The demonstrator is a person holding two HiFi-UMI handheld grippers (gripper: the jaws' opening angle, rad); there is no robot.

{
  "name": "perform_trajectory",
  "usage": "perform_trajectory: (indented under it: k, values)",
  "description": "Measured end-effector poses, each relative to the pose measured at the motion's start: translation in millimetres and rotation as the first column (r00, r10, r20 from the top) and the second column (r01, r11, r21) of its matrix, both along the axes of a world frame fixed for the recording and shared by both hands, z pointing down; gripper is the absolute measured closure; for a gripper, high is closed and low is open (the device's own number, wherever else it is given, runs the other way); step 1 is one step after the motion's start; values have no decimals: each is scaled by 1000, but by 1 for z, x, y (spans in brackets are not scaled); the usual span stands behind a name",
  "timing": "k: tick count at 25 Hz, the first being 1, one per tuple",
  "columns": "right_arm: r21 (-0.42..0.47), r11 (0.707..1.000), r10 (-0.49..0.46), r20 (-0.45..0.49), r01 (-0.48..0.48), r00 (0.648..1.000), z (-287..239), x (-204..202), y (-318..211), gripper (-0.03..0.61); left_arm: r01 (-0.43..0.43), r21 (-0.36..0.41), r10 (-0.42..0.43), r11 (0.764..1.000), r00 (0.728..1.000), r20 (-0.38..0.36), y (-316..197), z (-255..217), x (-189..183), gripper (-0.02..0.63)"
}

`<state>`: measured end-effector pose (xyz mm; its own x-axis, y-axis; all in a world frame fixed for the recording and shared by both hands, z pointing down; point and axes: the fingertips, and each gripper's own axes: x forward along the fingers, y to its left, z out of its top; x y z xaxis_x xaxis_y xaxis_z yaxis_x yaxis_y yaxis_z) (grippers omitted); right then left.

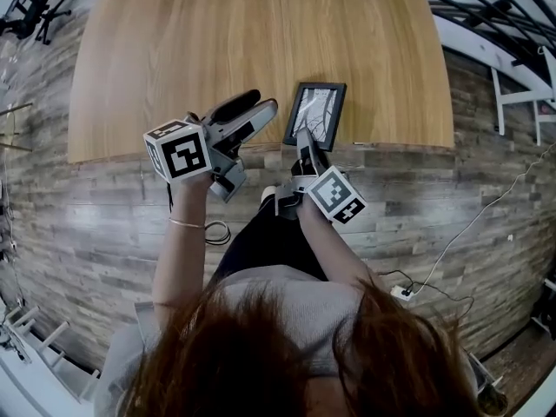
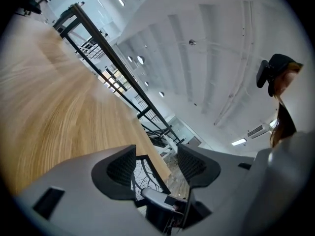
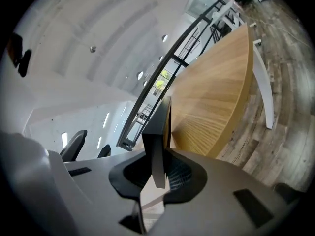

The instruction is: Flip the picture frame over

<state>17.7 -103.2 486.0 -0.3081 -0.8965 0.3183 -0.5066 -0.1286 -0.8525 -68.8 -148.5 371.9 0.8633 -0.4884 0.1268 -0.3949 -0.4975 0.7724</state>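
Observation:
A black picture frame (image 1: 316, 114) with a white, dark-branched picture lies near the front edge of the wooden table (image 1: 174, 50), picture side towards the head camera. My right gripper (image 1: 305, 139) is shut on its near edge. In the right gripper view the frame (image 3: 161, 127) stands edge-on between the pads of the right gripper (image 3: 160, 173). My left gripper (image 1: 258, 105) is open and holds nothing, raised just left of the frame. In the left gripper view the frame (image 2: 146, 177) shows in the gap of the left gripper (image 2: 156, 164), beyond the jaws and apart from them.
The table's front edge (image 1: 373, 144) runs just under the frame, with plank floor (image 1: 452, 198) below it. A cable (image 1: 473, 228) and a power strip lie on the floor at right. White furniture legs (image 1: 517, 102) stand at far right, an office chair (image 1: 35, 11) at top left.

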Motion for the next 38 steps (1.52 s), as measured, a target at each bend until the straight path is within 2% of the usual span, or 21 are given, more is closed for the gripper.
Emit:
perform_trajectory:
  k: [3,6,12,15,18,19,21,24,29,31,35,38]
  values:
    - [-8,998,-68,115,69,991,9,-3,6,508,-9,45,10,999,999,-33,9,-6,3,345]
    - [-5,984,-173,199,177,965,20,-8,9,509,-34,77,36,996,999,-24,18,-5,8,345]
    - [47,940,-329,394,339,858,32,-21,7,511,-64,149,54,987,996,72,30,9,10,351]
    - [87,907,-404,464,413,788,31,-24,7,511,-28,170,11,985,995,102,35,15,5,462]
    - [97,874,-448,536,475,715,34,-24,8,511,41,159,-59,986,992,115,38,23,-6,581]
    - [99,864,-461,553,494,694,35,-25,7,511,67,149,-84,987,990,117,39,27,-12,606]
    - [99,841,-486,569,532,663,36,-29,7,511,116,135,-133,984,984,122,42,35,-24,606]
    - [82,826,-491,590,557,641,39,-32,10,511,147,147,-168,978,975,144,50,43,-31,606]
    - [65,842,-444,647,536,620,49,-29,13,509,87,154,-114,984,978,176,67,52,-15,606]
    - [80,836,-456,650,543,607,52,-30,13,509,75,153,-100,985,981,166,71,52,-11,606]
    - [119,803,-514,634,584,578,52,-32,11,509,58,161,-79,985,988,131,76,50,-6,606]
    - [136,803,-521,635,580,571,50,-31,9,509,55,168,-77,984,989,124,79,50,-4,606]
